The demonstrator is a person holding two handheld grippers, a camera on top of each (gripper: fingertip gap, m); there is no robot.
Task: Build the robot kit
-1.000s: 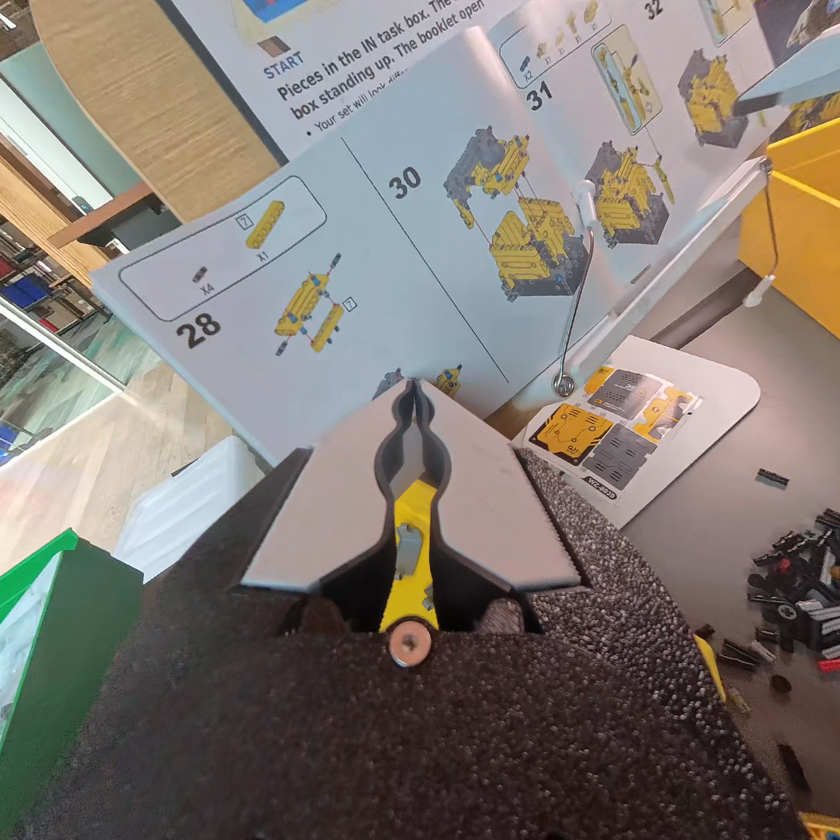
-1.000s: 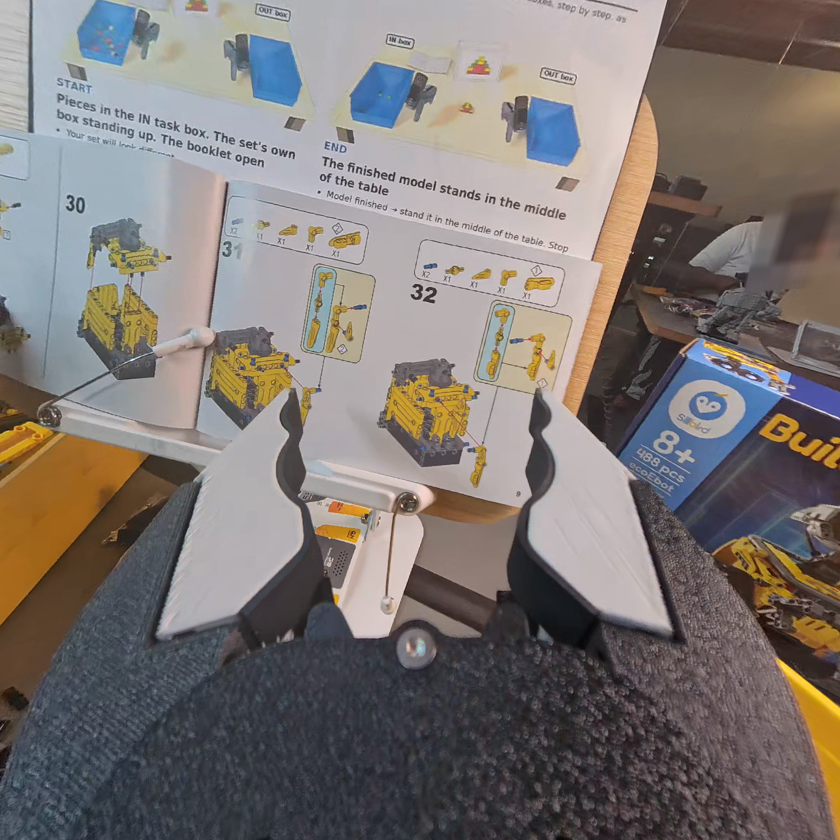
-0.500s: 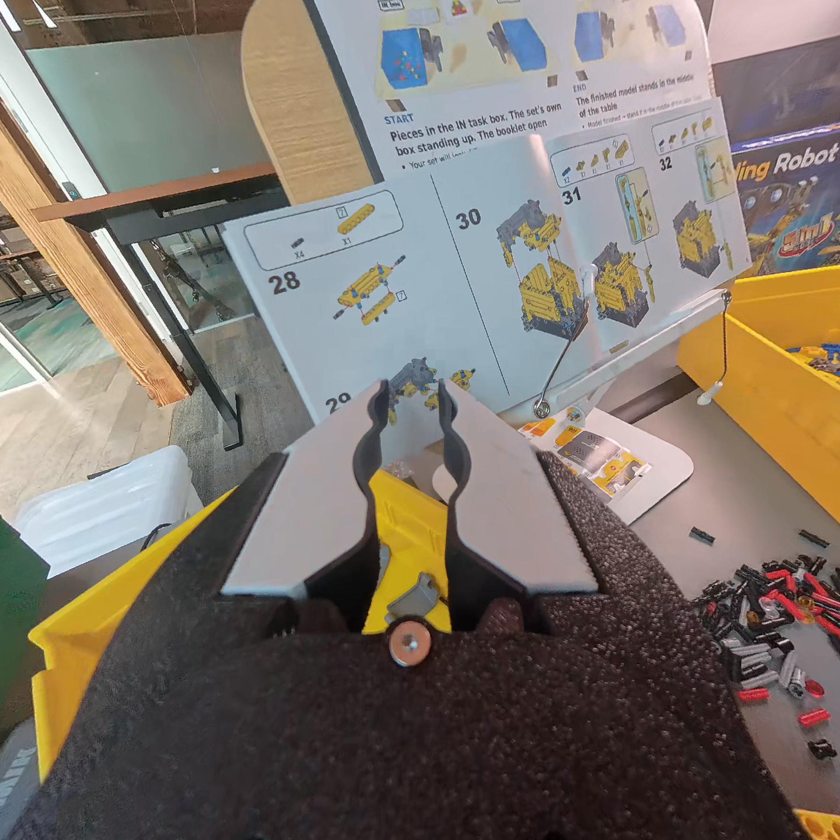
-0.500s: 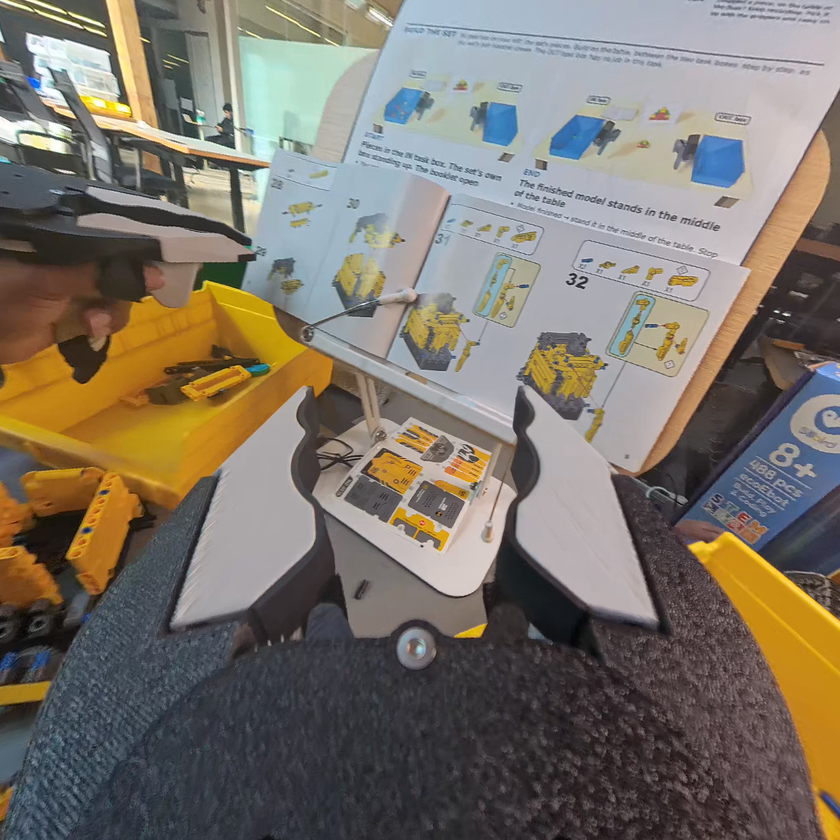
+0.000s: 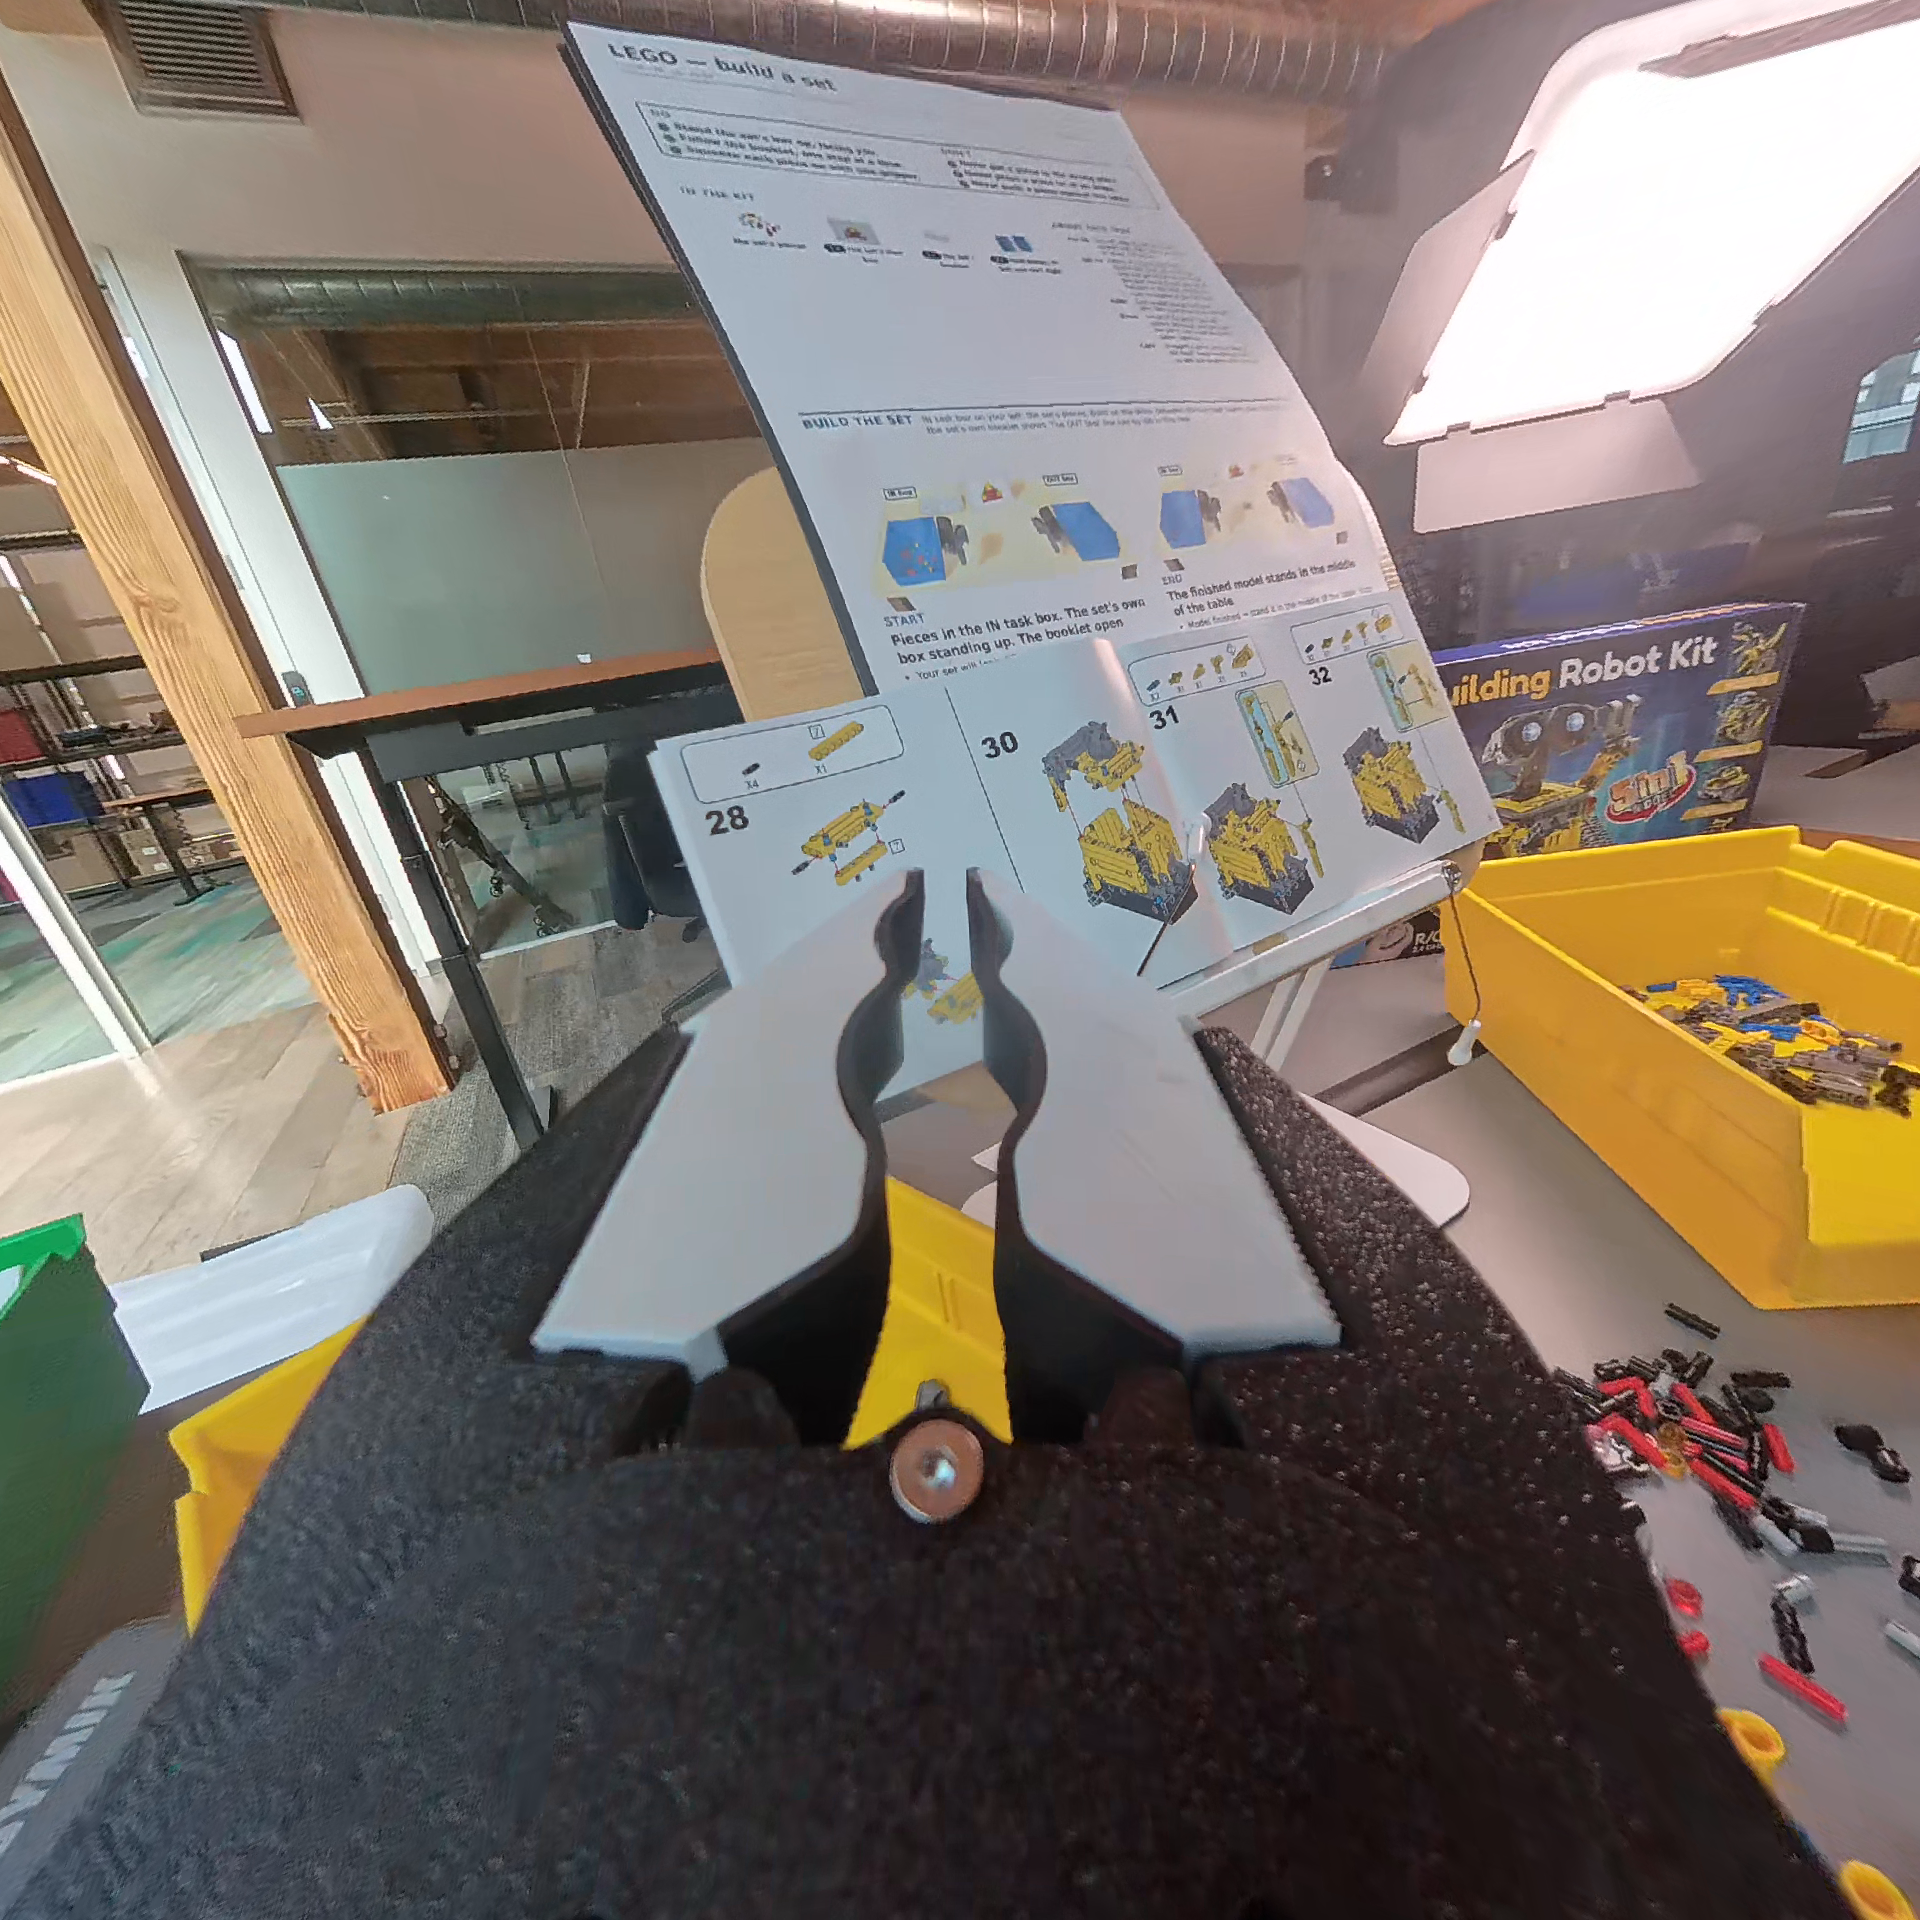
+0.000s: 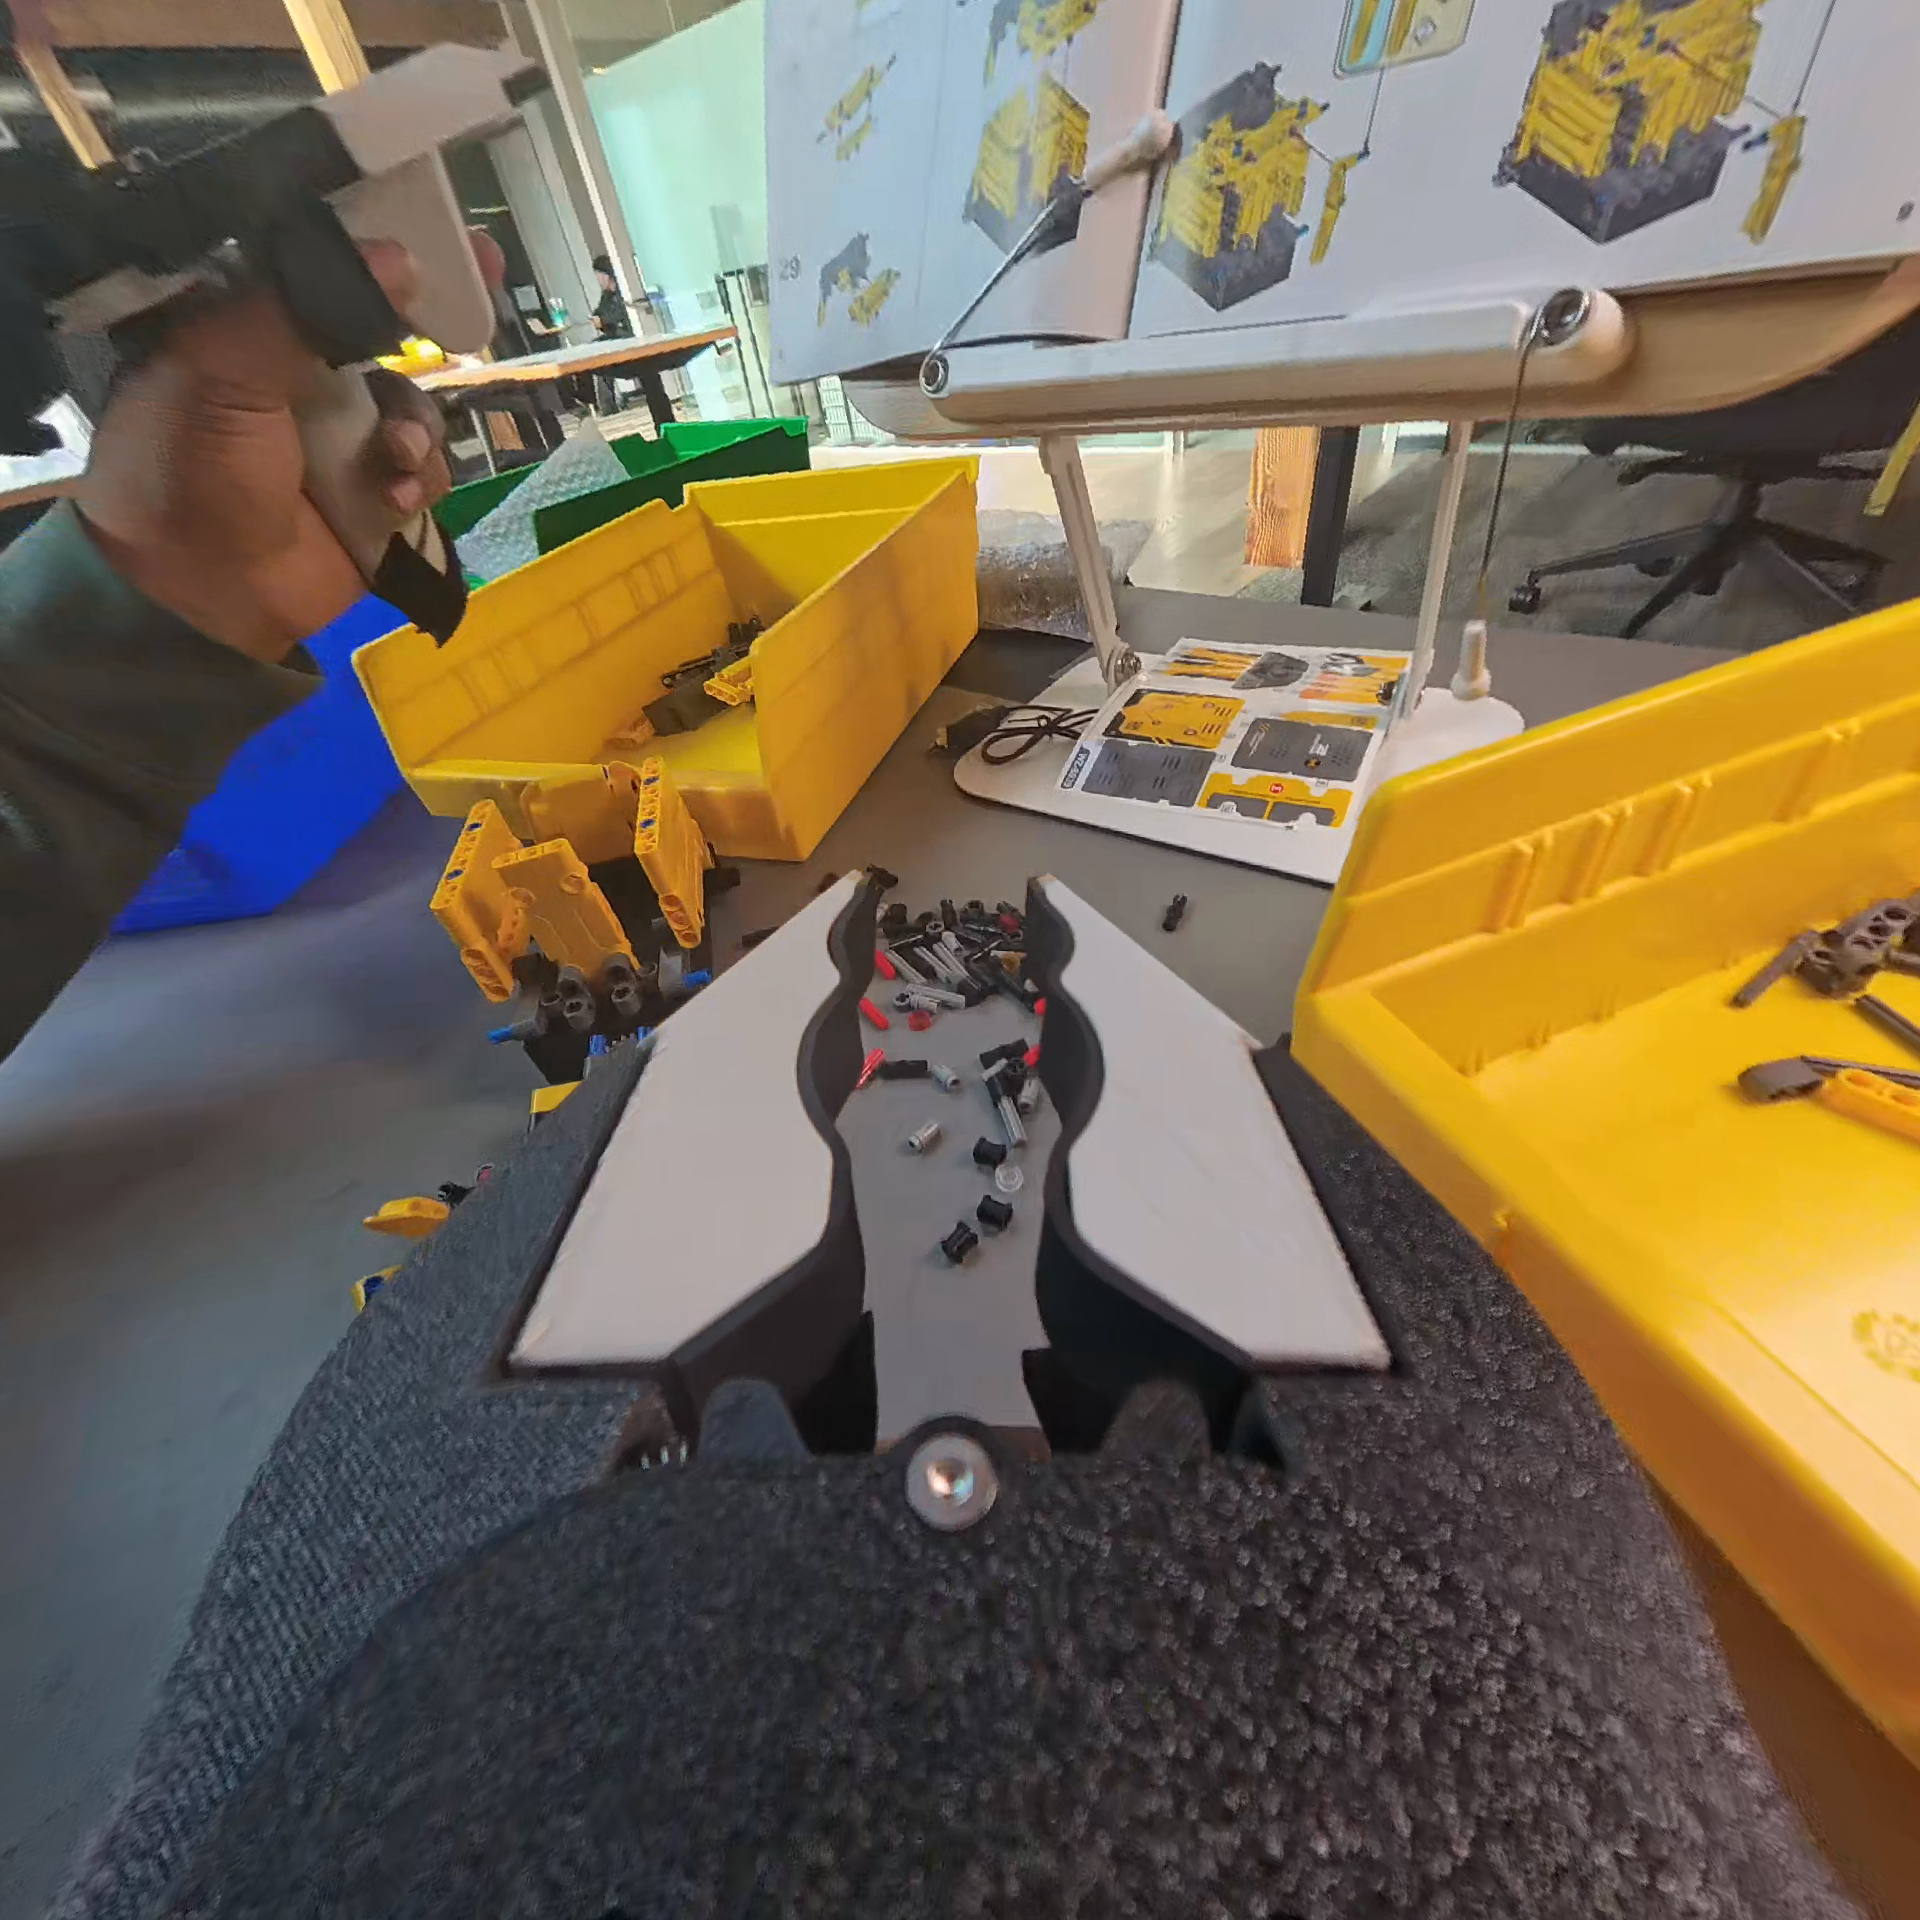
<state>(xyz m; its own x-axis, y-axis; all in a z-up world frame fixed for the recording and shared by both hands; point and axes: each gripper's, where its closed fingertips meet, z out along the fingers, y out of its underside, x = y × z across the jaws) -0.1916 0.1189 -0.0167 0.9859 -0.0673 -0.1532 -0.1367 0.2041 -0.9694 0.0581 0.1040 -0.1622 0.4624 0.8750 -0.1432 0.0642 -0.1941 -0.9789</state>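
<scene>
1. loose pins (image 6: 956,997), black, red and grey, lie scattered on the grey bench (image 6: 260,1195), and we see them through the gap of our right claw (image 6: 951,883).
2. the right claw hangs low over that scatter, tilted downward, its jaws moderately apart and holding nothing.
3. a part-built yellow model (image 6: 582,883) stands just left of the pins, in front of a yellow bin (image 6: 831,665); a second yellow bin (image 6: 1558,935) sits to the right.
4. our left claw (image 5: 943,883) is raised well above the bench and points at the open booklet (image 5: 935,790) on its white stand (image 6: 1247,358); its jaws stand at a narrow gap with nothing between them.
5. in the right wrist view a hand (image 6: 239,447) grips the left claw's handle, high at the left.
</scene>
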